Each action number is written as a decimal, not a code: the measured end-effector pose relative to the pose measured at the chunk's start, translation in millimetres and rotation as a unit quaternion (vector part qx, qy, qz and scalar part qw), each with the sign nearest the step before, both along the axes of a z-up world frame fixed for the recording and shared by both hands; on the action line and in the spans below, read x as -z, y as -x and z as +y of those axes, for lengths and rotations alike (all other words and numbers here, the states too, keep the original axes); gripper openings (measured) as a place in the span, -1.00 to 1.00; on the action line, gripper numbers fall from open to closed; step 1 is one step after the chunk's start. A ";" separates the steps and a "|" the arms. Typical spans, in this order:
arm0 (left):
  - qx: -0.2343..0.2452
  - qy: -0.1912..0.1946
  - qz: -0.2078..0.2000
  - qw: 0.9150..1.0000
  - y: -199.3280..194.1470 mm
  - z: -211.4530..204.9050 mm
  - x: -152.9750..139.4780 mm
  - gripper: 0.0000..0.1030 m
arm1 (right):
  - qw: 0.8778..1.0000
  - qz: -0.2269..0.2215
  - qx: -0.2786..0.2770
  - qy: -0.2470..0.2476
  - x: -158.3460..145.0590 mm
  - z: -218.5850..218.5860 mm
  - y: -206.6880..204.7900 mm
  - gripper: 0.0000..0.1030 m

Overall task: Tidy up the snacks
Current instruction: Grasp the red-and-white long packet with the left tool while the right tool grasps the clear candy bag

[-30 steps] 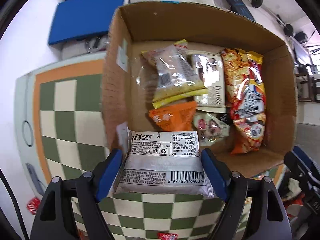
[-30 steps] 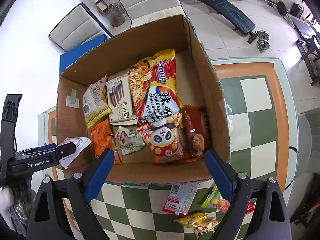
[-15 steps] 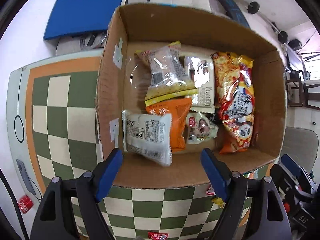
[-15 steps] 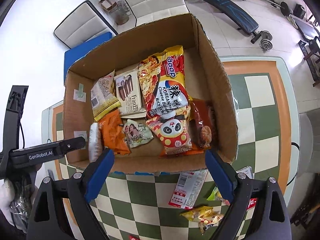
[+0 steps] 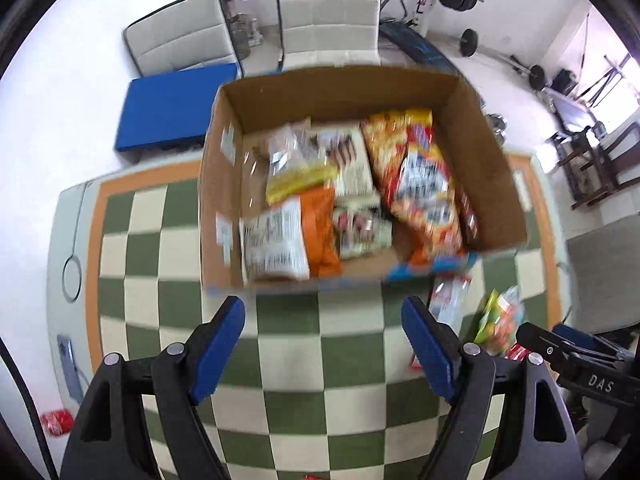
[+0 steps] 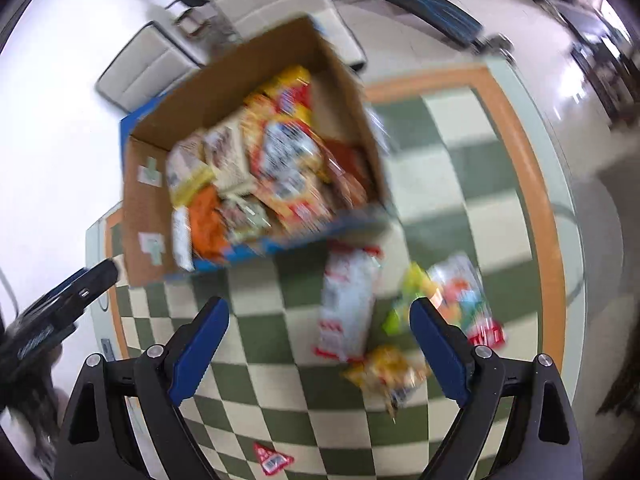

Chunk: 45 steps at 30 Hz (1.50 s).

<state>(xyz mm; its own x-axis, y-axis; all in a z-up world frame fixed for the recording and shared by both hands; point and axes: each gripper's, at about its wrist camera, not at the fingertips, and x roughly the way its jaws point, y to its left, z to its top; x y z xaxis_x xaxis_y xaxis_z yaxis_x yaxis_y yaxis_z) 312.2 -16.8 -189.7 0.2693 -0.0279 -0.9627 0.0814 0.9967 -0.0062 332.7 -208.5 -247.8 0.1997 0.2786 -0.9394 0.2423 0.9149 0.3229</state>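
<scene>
A cardboard box (image 5: pixel 224 184) on the green checkered table (image 5: pixel 352 352) holds several snack packs, with a white pack (image 5: pixel 274 246) at its near left corner beside an orange pack (image 5: pixel 322 236). My left gripper (image 5: pixel 323 338) is open and empty in front of the box. My right gripper (image 6: pixel 319 330) is open and empty above loose snacks on the table: a red-and-white pack (image 6: pixel 348 304), a green pack (image 6: pixel 408 300), a clear colourful bag (image 6: pixel 466 300) and a yellow pack (image 6: pixel 386 374). The box also shows in the right wrist view (image 6: pixel 148 200).
A small red triangular packet (image 6: pixel 272 458) lies near the table's front. A red item (image 5: pixel 56 422) lies on the floor at left. A blue mat (image 5: pixel 172 104), white chairs (image 5: pixel 328 8) and weights stand behind the table.
The left gripper let go of the white pack into the box's near left corner and drew back. The right gripper swung right and down toward the loose snacks on the table.
</scene>
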 end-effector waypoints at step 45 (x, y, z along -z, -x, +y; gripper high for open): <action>0.082 -0.040 0.122 0.988 10.8 -167.2 158.4 0.09 | 0.984 0.045 -0.173 0.024 95.8 -76.9 46.4 0.42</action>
<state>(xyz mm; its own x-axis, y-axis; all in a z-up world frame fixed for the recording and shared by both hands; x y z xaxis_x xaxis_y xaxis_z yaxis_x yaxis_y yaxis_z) 301.4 -184.0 -348.1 0.0268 0.0262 -0.9993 0.2477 0.9683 0.0320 286.3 -285.5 -343.6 0.0158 0.2699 -0.9628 -0.0600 0.9614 0.2685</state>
